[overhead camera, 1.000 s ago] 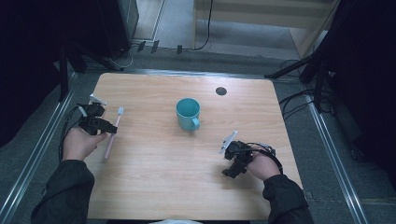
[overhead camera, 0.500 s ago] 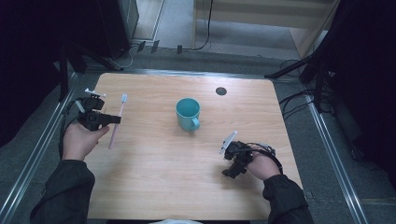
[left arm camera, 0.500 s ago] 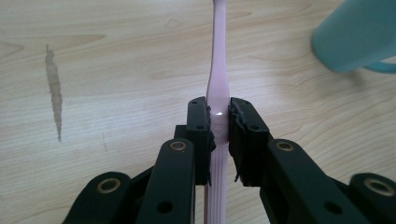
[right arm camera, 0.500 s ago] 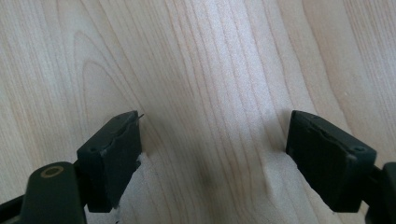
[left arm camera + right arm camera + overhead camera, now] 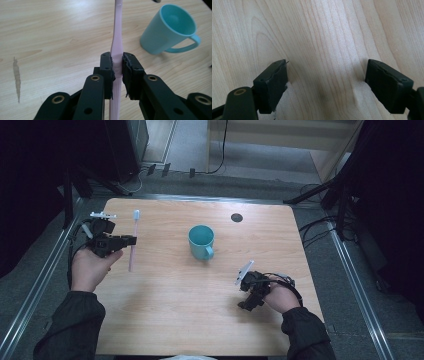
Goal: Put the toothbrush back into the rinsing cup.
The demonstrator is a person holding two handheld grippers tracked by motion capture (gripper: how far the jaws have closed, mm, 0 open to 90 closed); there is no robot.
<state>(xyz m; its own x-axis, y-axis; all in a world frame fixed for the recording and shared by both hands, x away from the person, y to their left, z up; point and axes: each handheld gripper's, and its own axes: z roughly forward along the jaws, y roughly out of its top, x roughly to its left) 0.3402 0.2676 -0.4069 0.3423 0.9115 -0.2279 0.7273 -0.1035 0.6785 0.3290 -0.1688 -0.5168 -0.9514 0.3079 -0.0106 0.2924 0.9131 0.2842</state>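
Right claw (image 5: 248,301) low over the near right of the table (image 5: 165,320), jaws spread wide, nothing between them but bare wood grain. Left claw (image 5: 131,240) at the left edge, farther back, clamped tight on a pink toothbrush (image 5: 133,242) about midway along its handle. Toothbrush lifted clear of the wood, long axis running near to far, bristle end pointing to the far side, handle end toward the person. Teal cup (image 5: 201,241) upright near the middle of the table, right of the left claw and at much the same depth, mouth open upward, handle turned to the near right. Well apart from both claws, roughly midway between them. Probably a drop of the toothbrush into the cup next: a sideways carry to the right, then a tilt toward upright.
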